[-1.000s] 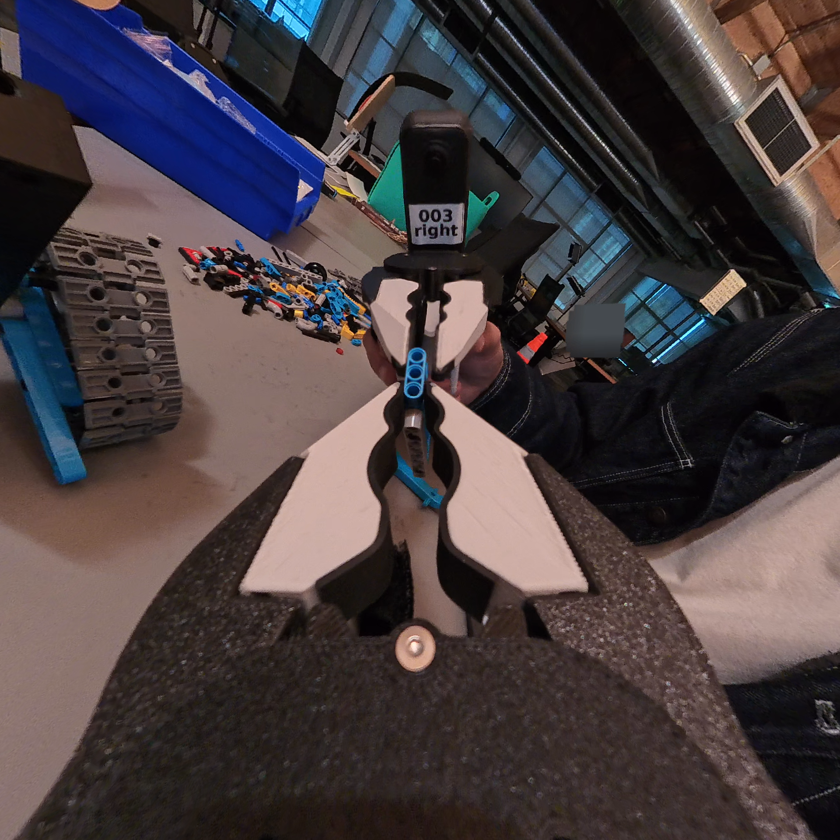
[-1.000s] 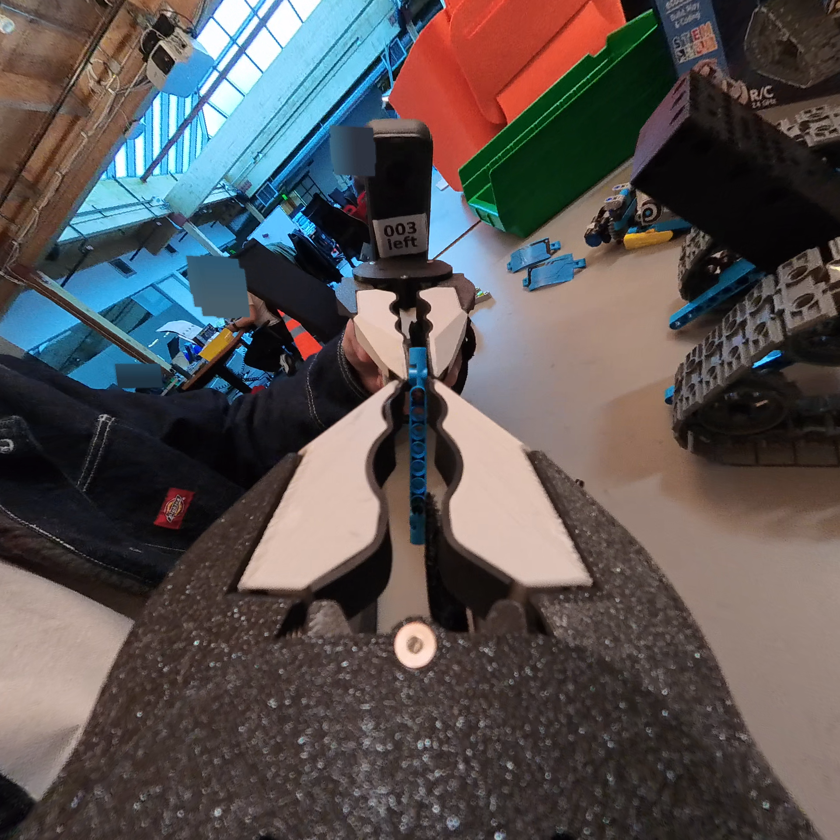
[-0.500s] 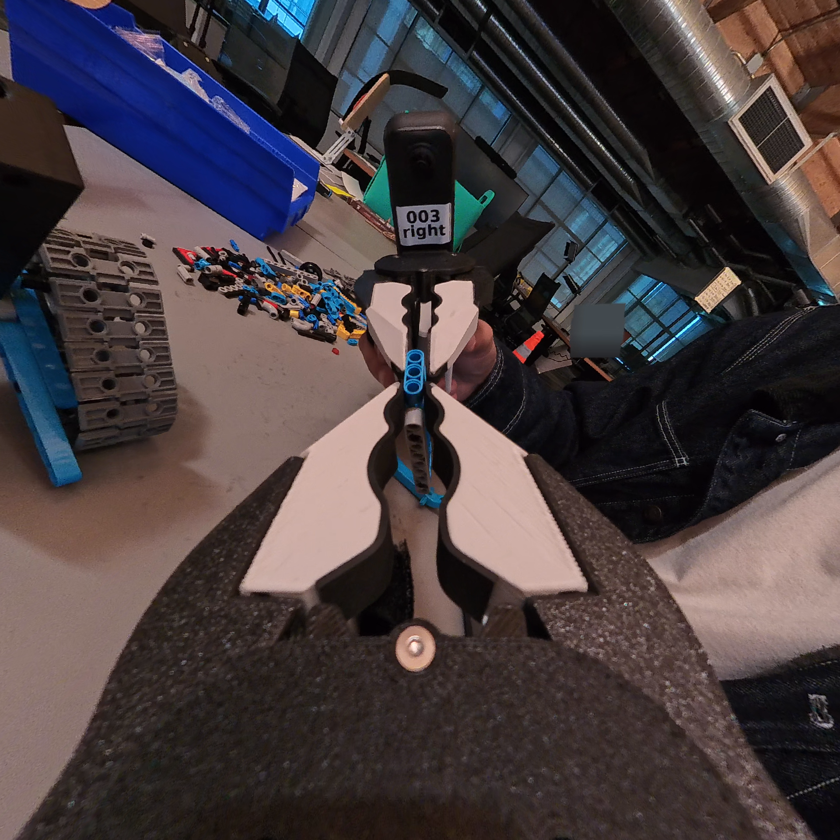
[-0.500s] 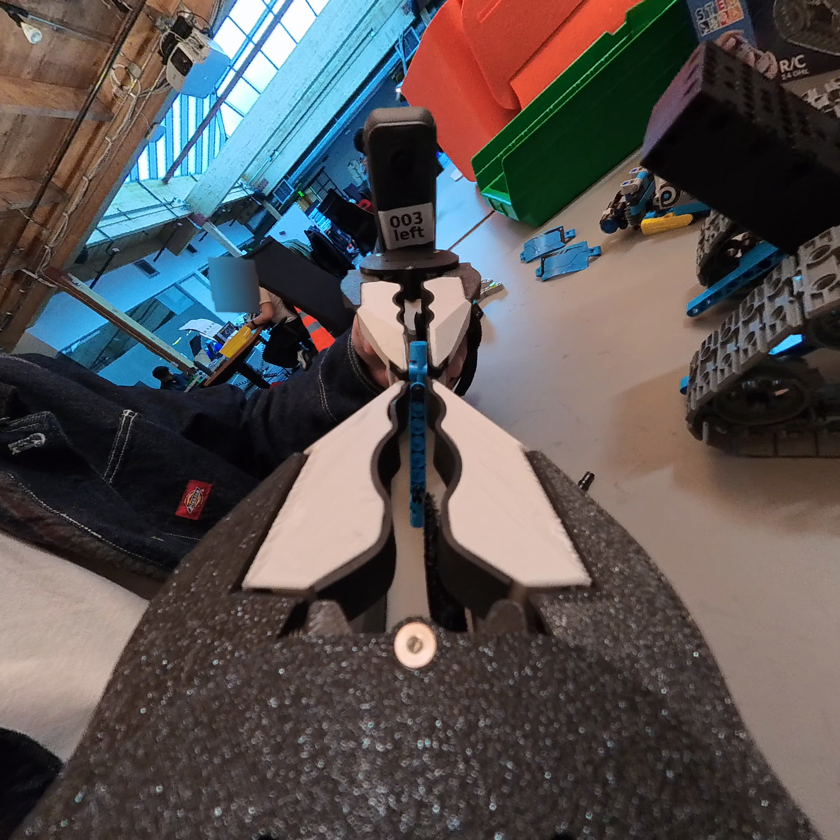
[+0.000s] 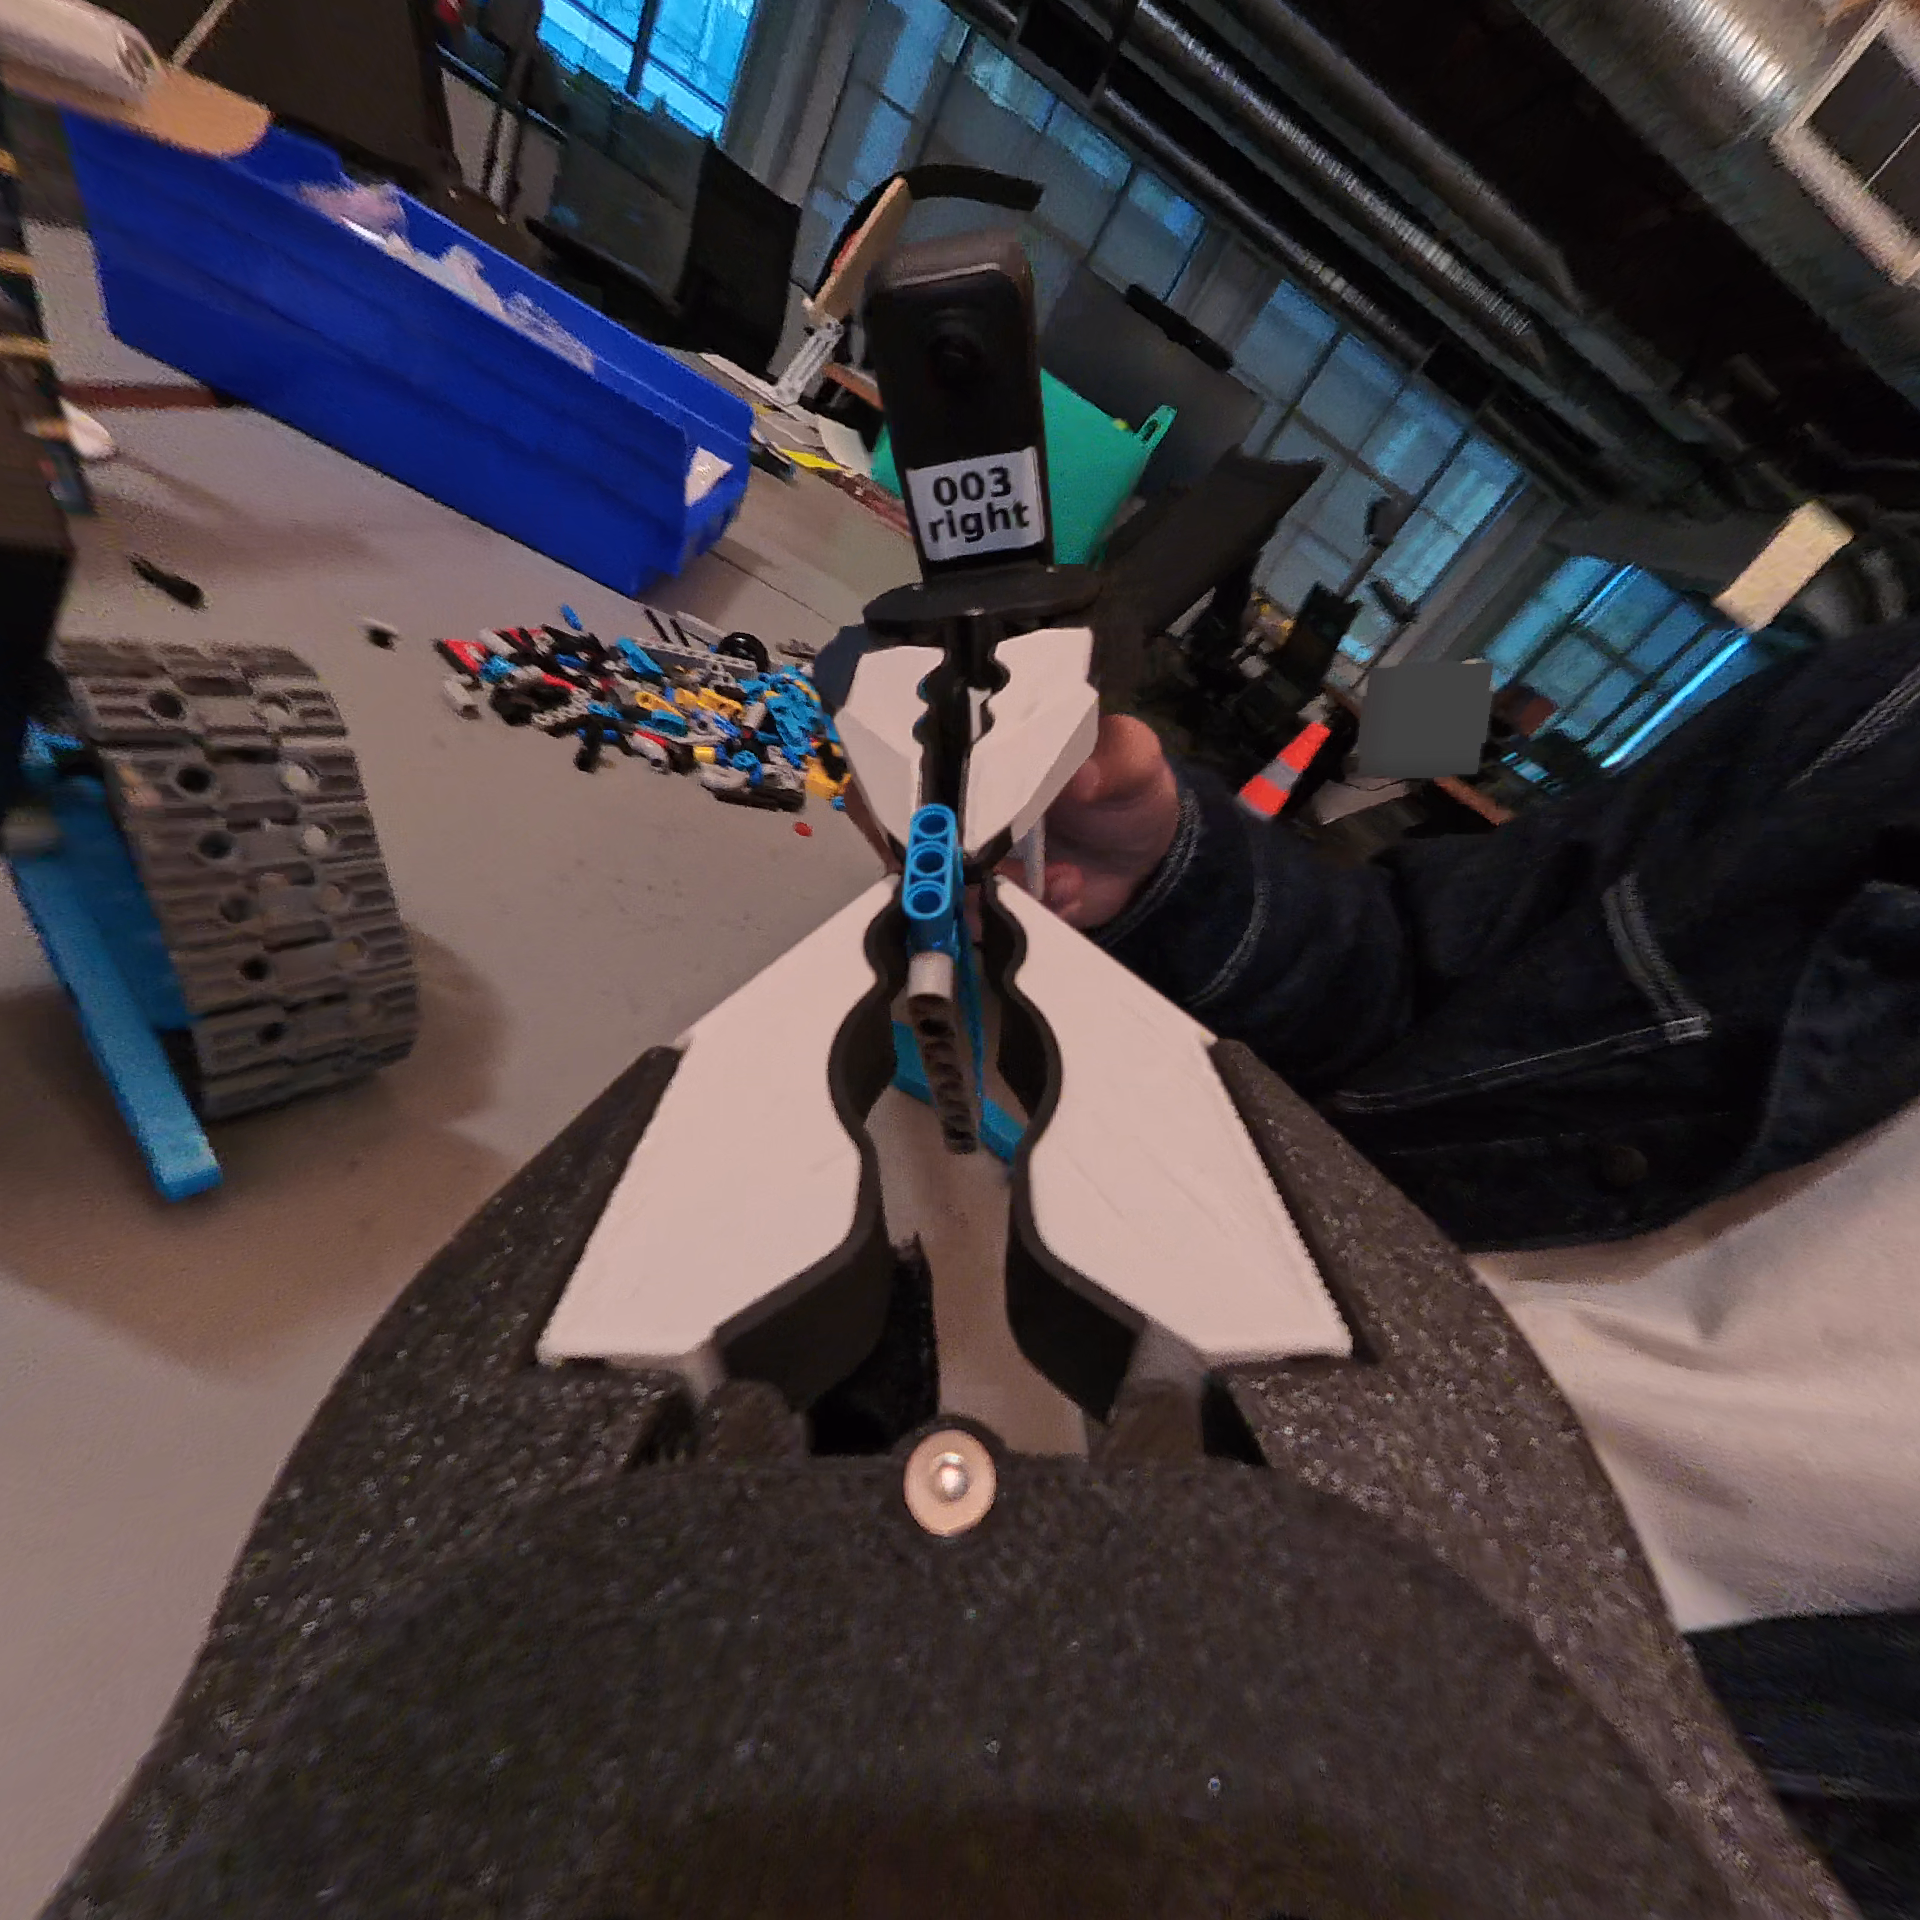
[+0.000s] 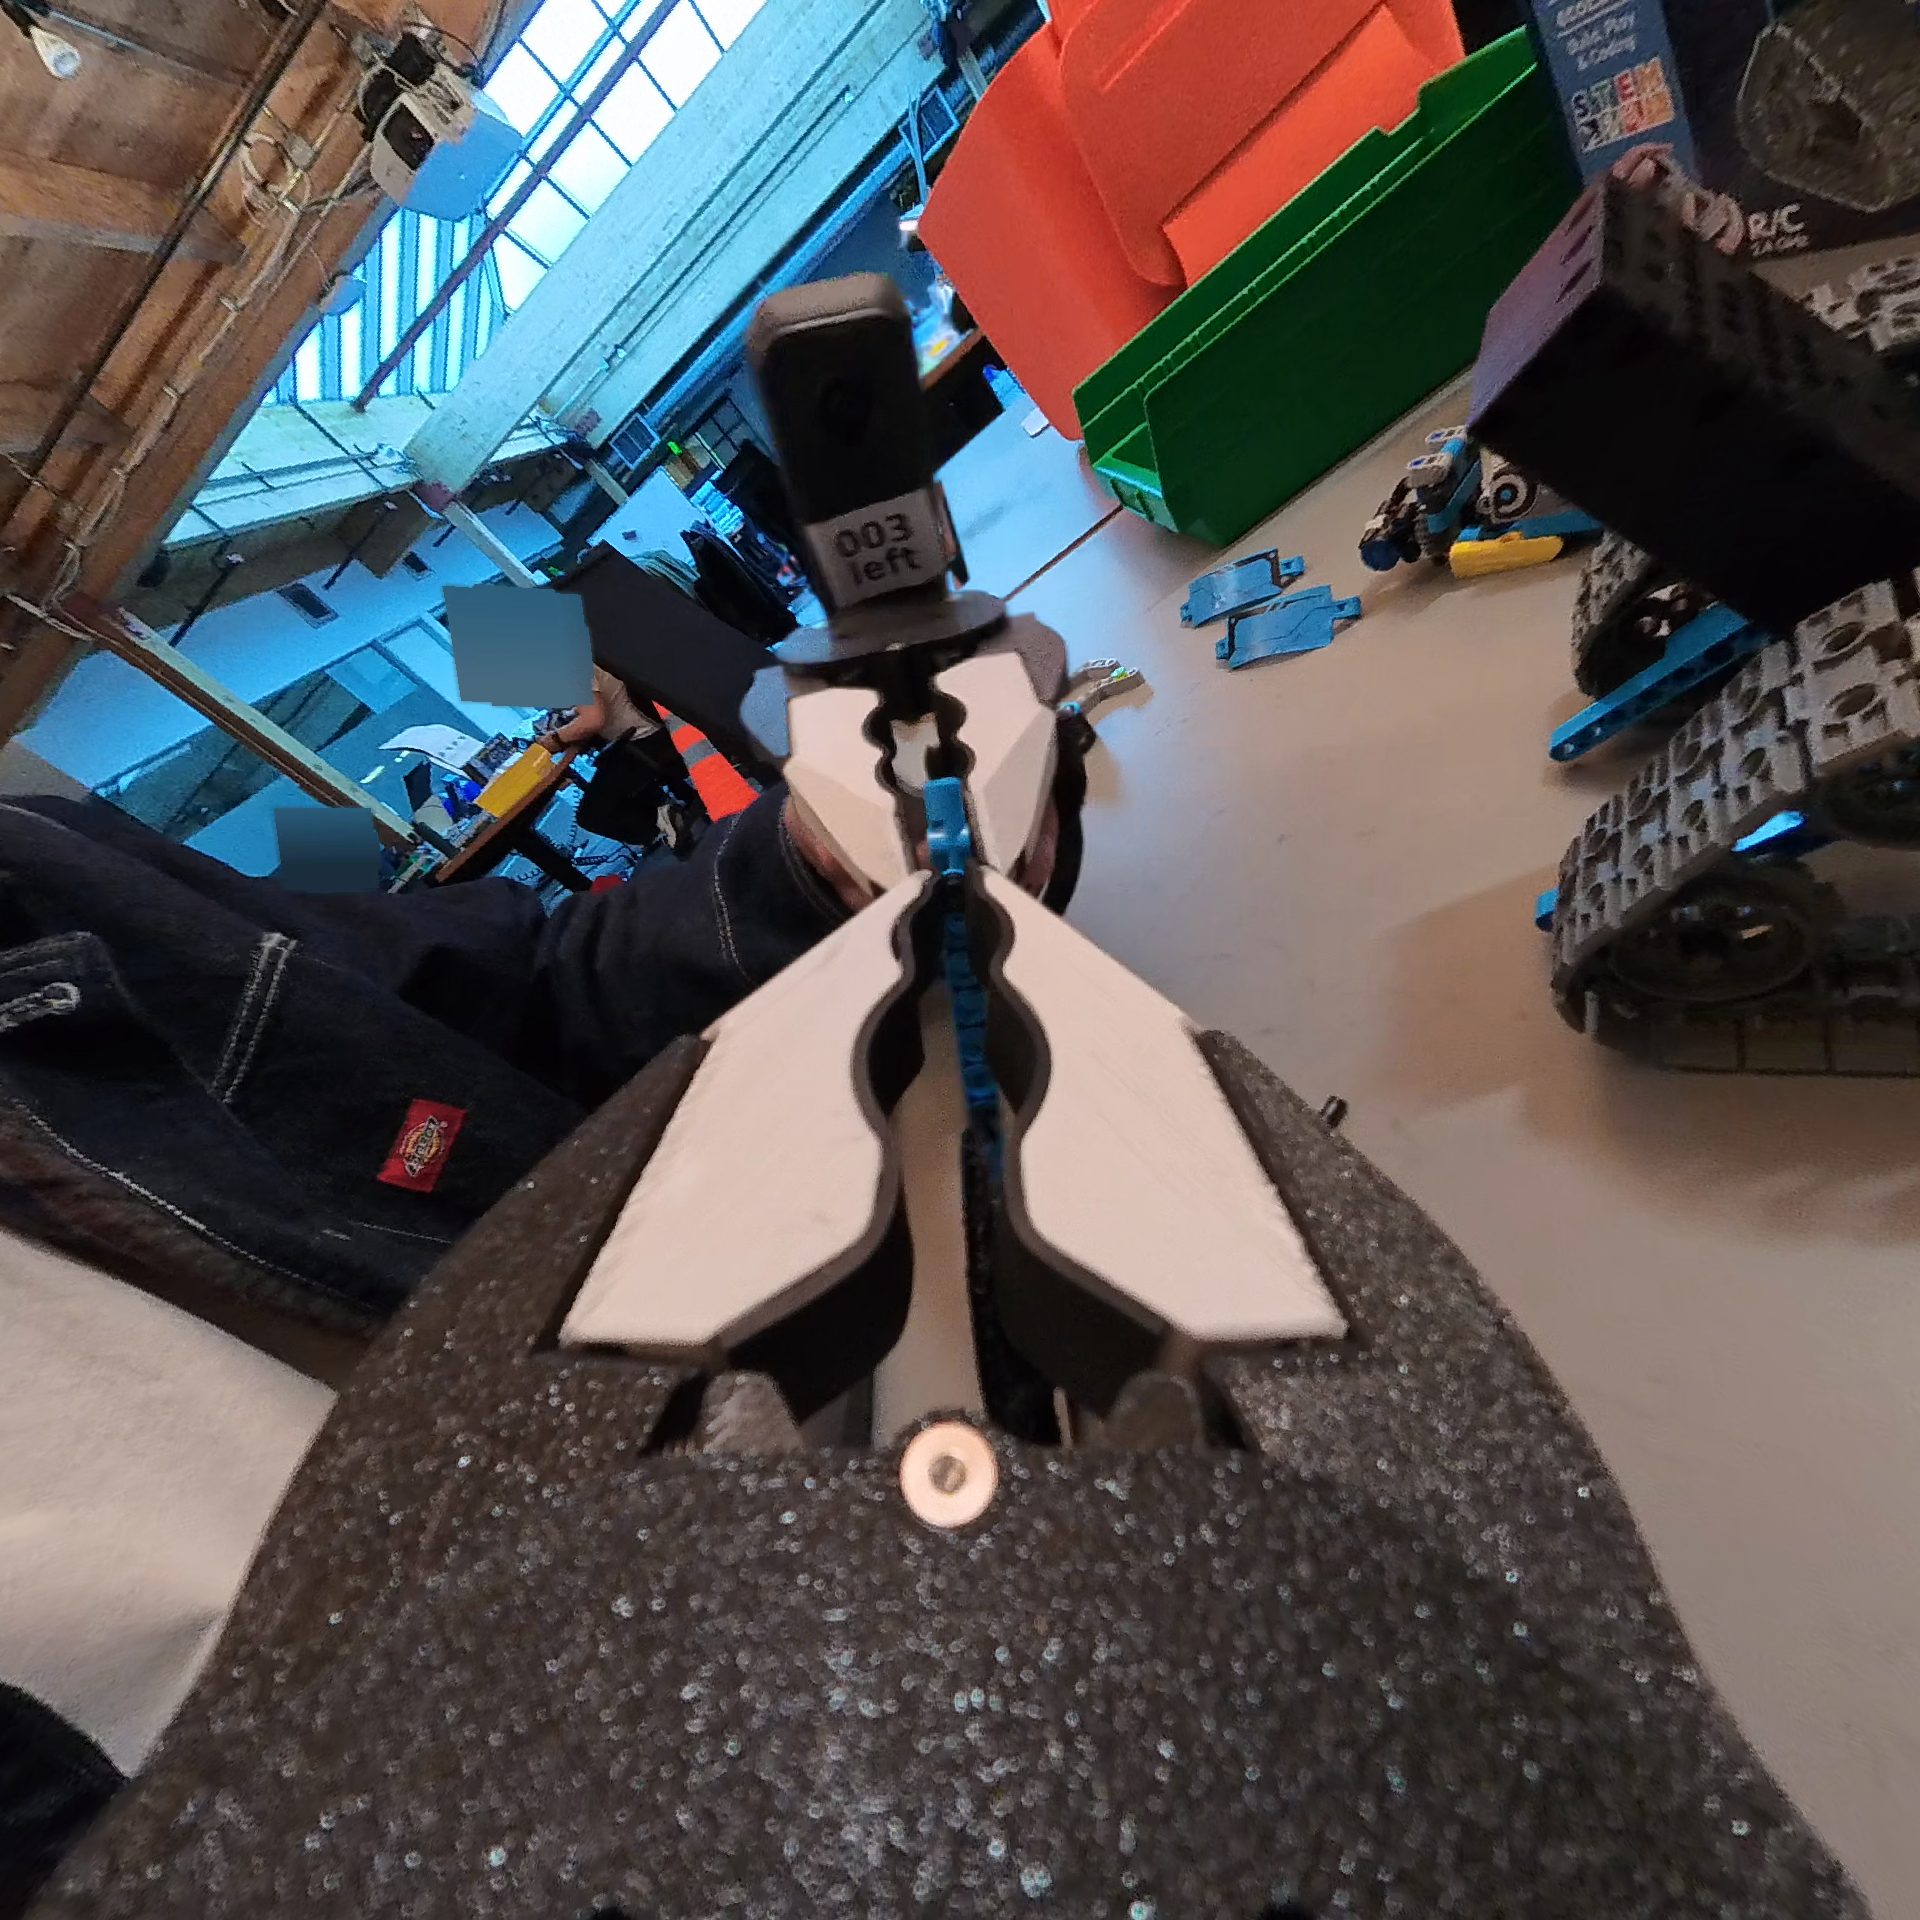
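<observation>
My left gripper (image 5: 940, 883) is shut on a small assembly of beams (image 5: 928, 868): a blue beam with round holes, with a grey and a black beam behind it. Its blue end sticks out past my fingertips. My right gripper (image 6: 951, 878) is shut on a long blue beam (image 6: 971, 1023), seen edge-on between its fingers. The two grippers face each other tip to tip above the table. The right gripper (image 5: 961, 821) shows in the left wrist view and the left gripper (image 6: 940, 831) in the right wrist view. The blue pieces meet between the tips; I cannot tell how they join.
The grey table (image 5: 582, 935) carries a tracked vehicle (image 5: 239, 862) with a black block (image 6: 1714, 416) on top, a pile of small parts (image 5: 644, 707) and a blue bin (image 5: 395, 343). Green (image 6: 1299, 312) and orange (image 6: 1143, 156) bins, blue flat parts (image 6: 1268, 613) and a small robot (image 6: 1455, 509) lie beyond.
Both grippers stay shut and tip to tip. The pair has drifted a little, and the left gripper now leans slightly in the right wrist view.
</observation>
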### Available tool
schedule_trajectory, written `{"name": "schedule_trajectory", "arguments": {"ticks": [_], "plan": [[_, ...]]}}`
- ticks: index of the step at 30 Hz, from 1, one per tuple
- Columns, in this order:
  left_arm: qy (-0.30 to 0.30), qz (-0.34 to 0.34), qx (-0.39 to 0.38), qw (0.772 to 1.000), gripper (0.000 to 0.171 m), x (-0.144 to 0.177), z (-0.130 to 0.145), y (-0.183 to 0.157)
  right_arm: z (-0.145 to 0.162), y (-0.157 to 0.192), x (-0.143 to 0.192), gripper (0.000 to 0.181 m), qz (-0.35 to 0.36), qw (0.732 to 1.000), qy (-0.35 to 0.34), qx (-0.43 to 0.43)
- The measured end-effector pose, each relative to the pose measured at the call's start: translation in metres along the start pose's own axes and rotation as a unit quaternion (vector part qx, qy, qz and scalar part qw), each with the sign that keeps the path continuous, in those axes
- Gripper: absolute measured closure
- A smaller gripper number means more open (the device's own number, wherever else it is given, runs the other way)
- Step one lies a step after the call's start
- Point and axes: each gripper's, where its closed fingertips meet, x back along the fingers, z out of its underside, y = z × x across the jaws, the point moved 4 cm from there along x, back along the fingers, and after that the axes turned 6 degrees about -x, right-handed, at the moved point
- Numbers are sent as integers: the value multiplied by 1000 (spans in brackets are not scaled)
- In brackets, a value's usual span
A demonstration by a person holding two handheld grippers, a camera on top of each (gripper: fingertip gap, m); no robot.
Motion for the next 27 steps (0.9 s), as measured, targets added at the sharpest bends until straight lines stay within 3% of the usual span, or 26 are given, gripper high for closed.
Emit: {"name": "schedule_trajectory", "arguments": {"ticks": [2,6,7,9,11,12,14,15,17,21,27], "plan": [[-9,-21,-38,999,166,0,-4,-3,-3,3,4,181,-10,1000,-5,12],[-6,-2,-44,999,167,-2,-3,-12,0,9,9,181,-21,998,20,48],[-18,-6,-52,998,166,4,-7,-12,-12,7,19,181,-11,998,-13,54],[-101,-4,-19,995,167,40,-28,-1,-48,-9,88,181,-25,989,-143,-1],[-153,-24,10,988,167,62,-38,15,-56,-36,147,180,72,982,-176,4],[-168,-28,21,985,166,61,-40,17,-53,-56,170,180,170,972,-159,22],[-180,-7,43,983,166,54,-42,15,-32,-105,212,179,399,915,-61,30],[-176,-6,49,983,166,51,-41,16,-18,-122,226,179,462,887,-12,21],[-176,-11,66,982,166,53,-39,20,-3,-138,237,179,519,854,33,5],[-193,0,108,975,166,57,-38,26,-11,-132,241,168,560,827,26,37],[-177,11,99,979,166,50,-36,21,-20,-123,223,162,534,844,-4,52]]}}
